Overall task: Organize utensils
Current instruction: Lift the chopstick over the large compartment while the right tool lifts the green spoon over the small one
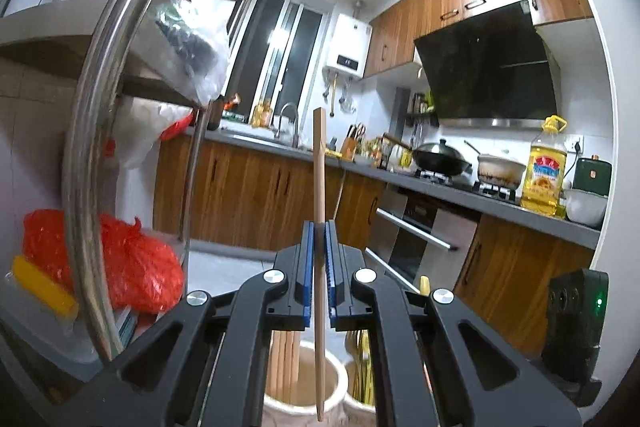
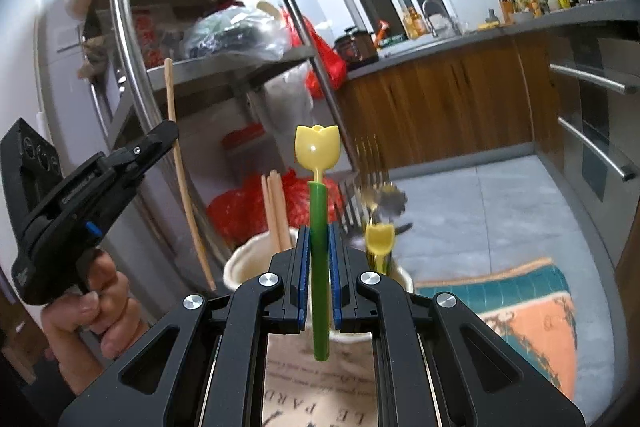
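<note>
Left tongs (image 1: pixel 319 227) clamped on a single upright wooden chopstick (image 1: pixel 319 167), its lower end over the cream ceramic holder (image 1: pixel 334 393) holding more chopsticks. Right tongs (image 2: pixel 319 233) clamped on a green-handled yellow tulip-shaped spoon (image 2: pixel 318 151), above a second cream holder (image 2: pixel 404 277) with forks.

The metal shelf (image 2: pixel 224 71) carries a clear plastic bag (image 2: pixel 236 35) and red bags (image 1: pixel 132 263).
</note>
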Tool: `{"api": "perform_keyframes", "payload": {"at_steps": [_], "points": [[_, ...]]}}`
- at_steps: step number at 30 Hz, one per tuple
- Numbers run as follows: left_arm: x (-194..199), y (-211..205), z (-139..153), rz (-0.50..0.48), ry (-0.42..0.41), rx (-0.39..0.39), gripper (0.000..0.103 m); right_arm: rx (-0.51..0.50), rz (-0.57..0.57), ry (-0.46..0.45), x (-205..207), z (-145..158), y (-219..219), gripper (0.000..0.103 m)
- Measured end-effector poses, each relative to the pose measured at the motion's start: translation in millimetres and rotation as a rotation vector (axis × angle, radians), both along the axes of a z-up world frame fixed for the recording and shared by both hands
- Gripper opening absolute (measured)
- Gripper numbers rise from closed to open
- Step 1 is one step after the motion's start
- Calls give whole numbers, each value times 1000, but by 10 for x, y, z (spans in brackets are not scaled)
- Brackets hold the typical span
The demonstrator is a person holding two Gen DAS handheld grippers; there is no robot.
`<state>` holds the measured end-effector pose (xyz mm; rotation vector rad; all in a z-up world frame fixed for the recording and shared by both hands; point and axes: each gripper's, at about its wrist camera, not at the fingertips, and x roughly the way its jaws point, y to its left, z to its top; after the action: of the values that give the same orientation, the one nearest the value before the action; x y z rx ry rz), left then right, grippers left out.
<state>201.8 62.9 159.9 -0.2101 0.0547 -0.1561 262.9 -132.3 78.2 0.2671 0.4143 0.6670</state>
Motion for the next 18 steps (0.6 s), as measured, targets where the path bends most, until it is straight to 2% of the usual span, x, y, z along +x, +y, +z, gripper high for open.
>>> {"api": "perform_keyframes", "payload": {"at_steps": [5,8,12,18], "points": [[82,12,-38,42,-48,0,5,-4,-30,-43,84,10,41,10],[156,28,-111,60,-42,-12,5,-9,-56,-59,156,-28,75,10],[302,-20,-287,82,20,22,5,-60,-75,-57,228,-118,168,10],[323,-65,-515,99,117,68,5,-153,-94,-37,202,-269,232,10]]}}
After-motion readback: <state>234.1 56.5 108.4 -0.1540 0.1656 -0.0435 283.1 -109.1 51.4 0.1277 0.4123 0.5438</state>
